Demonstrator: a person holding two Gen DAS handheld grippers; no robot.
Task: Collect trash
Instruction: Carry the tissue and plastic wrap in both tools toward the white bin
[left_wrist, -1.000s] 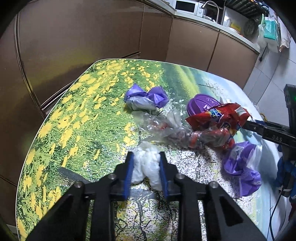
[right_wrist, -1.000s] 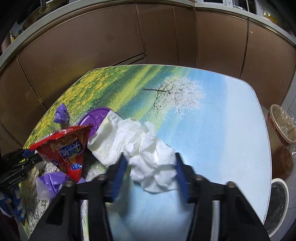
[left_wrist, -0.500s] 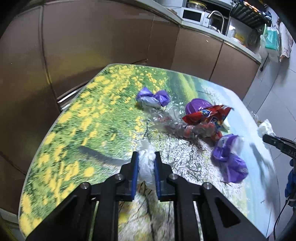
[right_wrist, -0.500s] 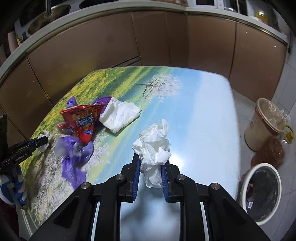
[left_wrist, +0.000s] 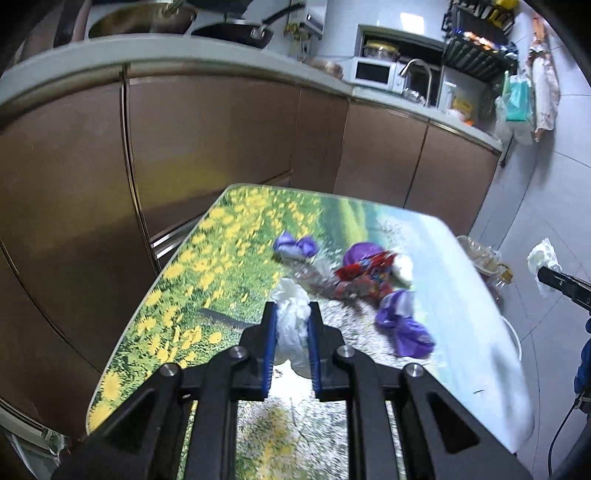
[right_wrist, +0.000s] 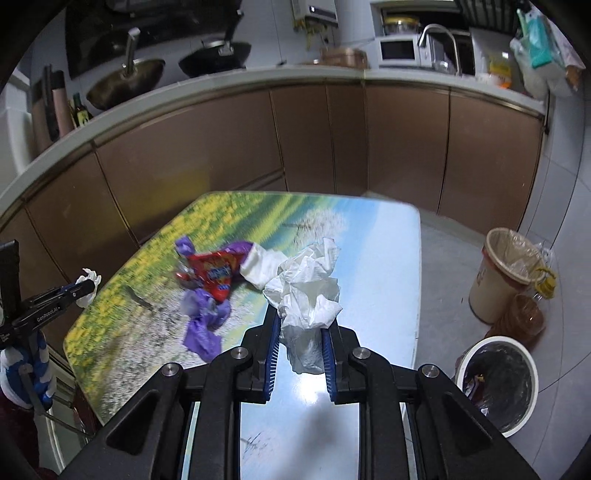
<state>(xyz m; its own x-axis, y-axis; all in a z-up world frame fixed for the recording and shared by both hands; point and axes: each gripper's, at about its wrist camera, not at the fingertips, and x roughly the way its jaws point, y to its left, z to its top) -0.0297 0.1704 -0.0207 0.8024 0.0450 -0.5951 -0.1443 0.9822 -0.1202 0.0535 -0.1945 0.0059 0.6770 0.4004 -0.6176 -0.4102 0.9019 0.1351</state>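
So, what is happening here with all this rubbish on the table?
A person is collecting trash with two handheld grippers. The left gripper has its jaws shut on a small white wad, and the right gripper is shut on a bigger crumpled white tissue. A red snack bag and purple wrappers lie on the table. Bins stand on the floor nearby.

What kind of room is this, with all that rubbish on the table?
A home kitchen, most likely. Woks sit on the counter above brown cabinets, with a microwave and a sink tap further along. Bins stand on the tiled floor beside the table.
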